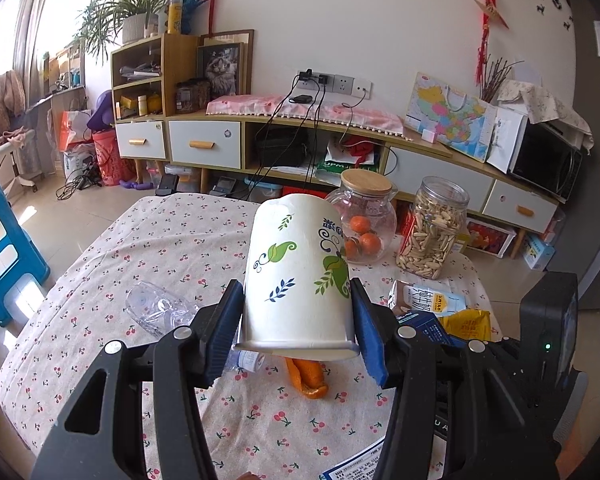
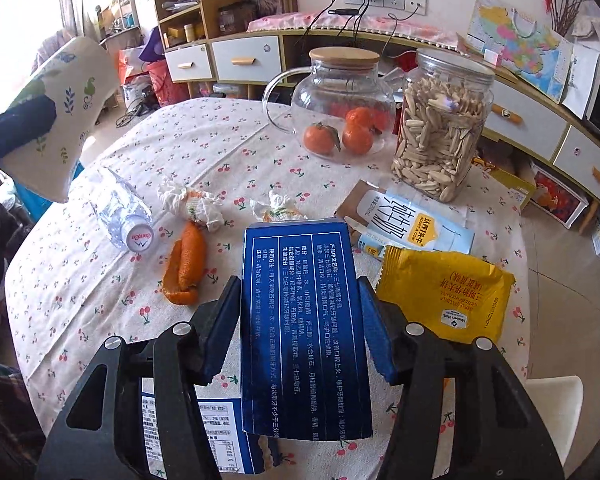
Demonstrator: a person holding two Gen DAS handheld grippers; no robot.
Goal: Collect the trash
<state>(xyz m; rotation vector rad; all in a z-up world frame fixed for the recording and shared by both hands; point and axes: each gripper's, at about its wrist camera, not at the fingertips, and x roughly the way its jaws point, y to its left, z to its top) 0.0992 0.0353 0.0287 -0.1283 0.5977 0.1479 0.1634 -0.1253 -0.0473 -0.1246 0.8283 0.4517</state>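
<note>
A paper cup point(image 1: 300, 272) is being held clear of the table point(image 1: 100, 272) by the left gripper point(image 1: 298, 320), its pads pressed on the cup's walls near the rim. A blue box point(image 2: 304, 328) is being clamped at its long edges by the right gripper point(image 2: 300, 328), the pads appearing to touch both sides; whether the box is lifted yet cannot be told. Other trash is lying near it on the cloth: a bottle point(image 2: 120, 212), orange peel point(image 2: 186, 268), two tissue wads point(image 2: 192, 202), a milk carton point(image 2: 412, 220) and a yellow wrapper point(image 2: 444, 292). The thin cup is likely being squeezed out of round, and a harder pinch could be crushing or dropping it. The box, gripped on slim edges, may be buckling or slipping. The teapot point(image 2: 340, 108) and seed jar point(image 2: 440, 128) are standing close behind and risk being knocked.
</note>
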